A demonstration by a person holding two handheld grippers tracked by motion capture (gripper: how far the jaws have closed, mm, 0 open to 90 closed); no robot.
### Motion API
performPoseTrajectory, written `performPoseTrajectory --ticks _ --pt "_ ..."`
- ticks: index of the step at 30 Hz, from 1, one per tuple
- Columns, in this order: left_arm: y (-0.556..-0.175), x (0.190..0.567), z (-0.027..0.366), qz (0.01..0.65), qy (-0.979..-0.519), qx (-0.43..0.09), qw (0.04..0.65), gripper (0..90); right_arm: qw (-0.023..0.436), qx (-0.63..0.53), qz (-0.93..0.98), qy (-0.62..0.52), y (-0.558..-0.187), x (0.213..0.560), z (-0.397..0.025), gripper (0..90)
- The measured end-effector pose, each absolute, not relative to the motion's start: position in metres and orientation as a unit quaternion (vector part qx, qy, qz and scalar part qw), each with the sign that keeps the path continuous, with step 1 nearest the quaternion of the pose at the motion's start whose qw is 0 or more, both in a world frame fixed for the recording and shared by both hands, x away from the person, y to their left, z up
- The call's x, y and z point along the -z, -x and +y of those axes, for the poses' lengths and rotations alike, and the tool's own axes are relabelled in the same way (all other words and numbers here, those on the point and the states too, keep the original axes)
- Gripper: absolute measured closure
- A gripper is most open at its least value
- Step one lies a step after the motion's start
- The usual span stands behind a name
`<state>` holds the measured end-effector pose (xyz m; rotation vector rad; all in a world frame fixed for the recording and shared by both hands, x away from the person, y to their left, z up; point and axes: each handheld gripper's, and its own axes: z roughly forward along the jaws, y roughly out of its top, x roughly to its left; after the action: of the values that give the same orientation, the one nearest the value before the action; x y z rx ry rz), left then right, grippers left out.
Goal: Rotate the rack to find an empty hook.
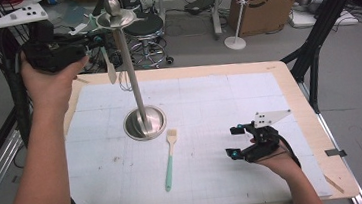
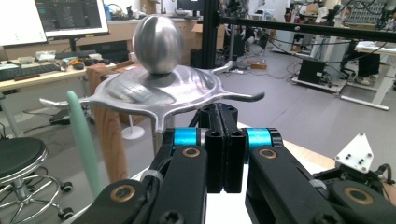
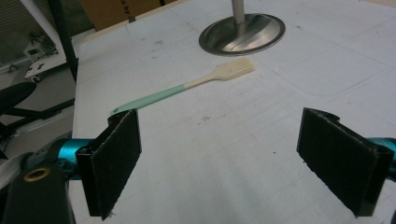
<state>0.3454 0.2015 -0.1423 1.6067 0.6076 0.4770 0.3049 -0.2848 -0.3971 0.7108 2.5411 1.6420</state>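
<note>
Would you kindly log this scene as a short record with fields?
Stand: metal stand upright on the mat, hooks at the top
Left gripper: left gripper raised by the stand's top, jaws shut
Spatula: spatula hanging beside the stand's top, near the left gripper
Right gripper: right gripper low over the mat, jaws open, holding nothing
Brush: brush flat on the mat, untouched

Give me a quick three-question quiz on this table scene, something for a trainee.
1. True or false: the right claw is open.
2. What lies flat on the table? A) brush B) spoon C) knife
3. Fill in: the left claw, shut, is up by the top of the metal ____.
Key: 1 true; 2 A; 3 stand.
</note>
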Motion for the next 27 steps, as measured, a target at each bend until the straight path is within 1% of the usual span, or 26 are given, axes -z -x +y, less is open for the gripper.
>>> performPoseTrajectory --ticks 7,13,22,27 --pt "-0.349 0.143 0.204 0.277 -0.699 -0.212 0.625 89.7 0.017 -0.528 0.818 -0.227 -0.305 0.397 -0.286 13.1" --pt "-0.347 0.144 0.202 0.27 -0.703 -0.207 0.624 89.6 0.019 -0.528 0.818 -0.226 -0.305 0.397 -0.286 13.1" --pt "-0.34 0.155 0.199 0.264 -0.708 -0.192 0.626 82.3 0.016 -0.529 0.818 -0.226 -0.304 0.397 -0.285 13.1" --pt "-0.336 0.165 0.195 0.256 -0.715 -0.181 0.625 75.2 0.017 -0.528 0.818 -0.226 -0.304 0.396 -0.285 13.1"
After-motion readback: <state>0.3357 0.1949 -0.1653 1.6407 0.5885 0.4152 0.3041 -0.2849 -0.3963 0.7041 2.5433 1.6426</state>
